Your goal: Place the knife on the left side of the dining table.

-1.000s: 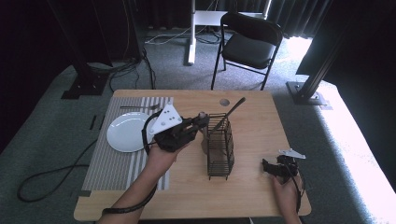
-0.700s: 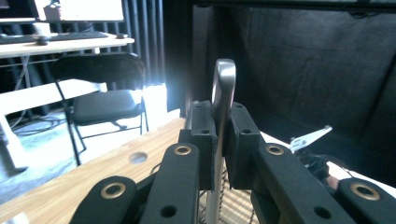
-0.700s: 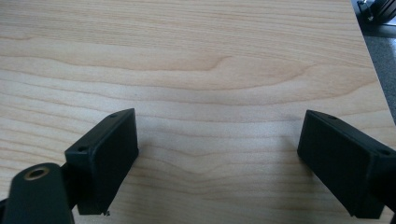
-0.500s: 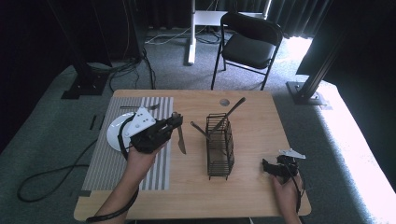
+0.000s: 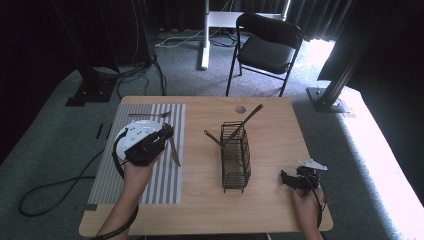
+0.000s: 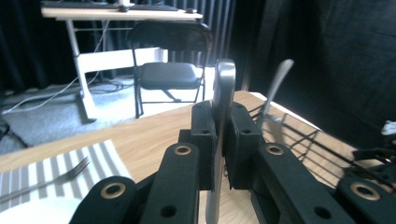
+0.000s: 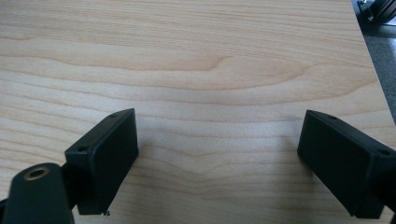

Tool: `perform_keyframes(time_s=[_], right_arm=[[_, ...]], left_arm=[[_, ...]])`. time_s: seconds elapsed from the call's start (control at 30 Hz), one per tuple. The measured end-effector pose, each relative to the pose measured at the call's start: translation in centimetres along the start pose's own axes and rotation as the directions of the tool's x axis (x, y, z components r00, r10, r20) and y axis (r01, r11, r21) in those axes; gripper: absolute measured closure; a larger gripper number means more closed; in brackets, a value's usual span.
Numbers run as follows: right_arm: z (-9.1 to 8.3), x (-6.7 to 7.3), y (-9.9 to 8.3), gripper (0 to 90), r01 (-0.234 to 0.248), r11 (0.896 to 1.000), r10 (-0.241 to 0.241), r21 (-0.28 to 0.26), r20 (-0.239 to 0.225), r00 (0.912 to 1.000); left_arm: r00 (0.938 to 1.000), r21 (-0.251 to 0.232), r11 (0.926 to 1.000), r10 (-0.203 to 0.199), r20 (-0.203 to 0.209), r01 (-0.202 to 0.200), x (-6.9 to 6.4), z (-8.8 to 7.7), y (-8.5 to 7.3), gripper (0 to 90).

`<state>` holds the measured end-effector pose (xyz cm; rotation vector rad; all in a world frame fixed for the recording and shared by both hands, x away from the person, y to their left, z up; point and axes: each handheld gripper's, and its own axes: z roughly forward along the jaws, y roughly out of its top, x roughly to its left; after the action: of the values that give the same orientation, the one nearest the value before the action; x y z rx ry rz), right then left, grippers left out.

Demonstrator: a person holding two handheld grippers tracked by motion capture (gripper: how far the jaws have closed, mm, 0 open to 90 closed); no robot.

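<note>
My left gripper point(image 5: 166, 134) is shut on a metal table knife point(image 5: 173, 151), which hangs over the right part of the striped placemat point(image 5: 150, 180). In the left gripper view the knife point(image 6: 223, 88) stands upright, pinched between the two black pads of that gripper point(image 6: 221, 123). A black wire cutlery caddy point(image 5: 236, 159) stands mid-table with two utensil handles point(image 5: 251, 116) sticking out of it. My right gripper point(image 5: 288, 179) rests near the front right corner, and in its own view that gripper point(image 7: 217, 156) is open over bare wood.
A white plate point(image 5: 131, 133) lies on the placemat, partly under my left hand, with a fork point(image 5: 150, 115) beyond it. The table has a round hole point(image 5: 240, 109) near its far edge. A black chair point(image 5: 267, 47) stands behind the table.
My left gripper has carried the knife left and down, away from the caddy to above the placemat beside the plate. The right gripper has not moved.
</note>
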<state>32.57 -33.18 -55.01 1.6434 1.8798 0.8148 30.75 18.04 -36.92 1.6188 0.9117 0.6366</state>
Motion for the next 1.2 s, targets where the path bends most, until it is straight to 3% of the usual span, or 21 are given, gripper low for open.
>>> perform_keyframes(time_s=[0.17,0.7,1.0,1.13,1.2], right_arm=[[0.0,0.0,0.0,11.7,-0.002,1.0,0.002,0.001,-0.001,1.0],[0.0,0.0,0.0,11.7,-0.002,1.0,0.002,0.001,-0.001,1.0],[0.0,0.0,0.0,11.7,-0.001,1.0,0.001,0.0,-0.001,1.0],[0.0,0.0,0.0,11.7,-0.001,1.0,0.001,0.0,-0.001,1.0],[0.0,0.0,0.0,11.7,-0.001,1.0,0.001,0.0,-0.001,1.0]], left_arm=[[0.9989,0.027,0.999,-0.033,-0.033,0.034,1.0,0.8,-1.6,83.8],[0.9952,0.054,0.9944,-0.088,-0.044,0.09,2.0,2.4,-3.8,83.8],[0.9928,0.054,0.9932,-0.1,-0.066,0.103,2.0,2.0,-3.9,83.6],[0.9867,0.05,0.9879,-0.143,-0.078,0.147,2.4,1.4,-4.1,83.4],[0.9854,0.05,0.9877,-0.144,-0.091,0.149,2.4,1.2,-4.1,83.0]])
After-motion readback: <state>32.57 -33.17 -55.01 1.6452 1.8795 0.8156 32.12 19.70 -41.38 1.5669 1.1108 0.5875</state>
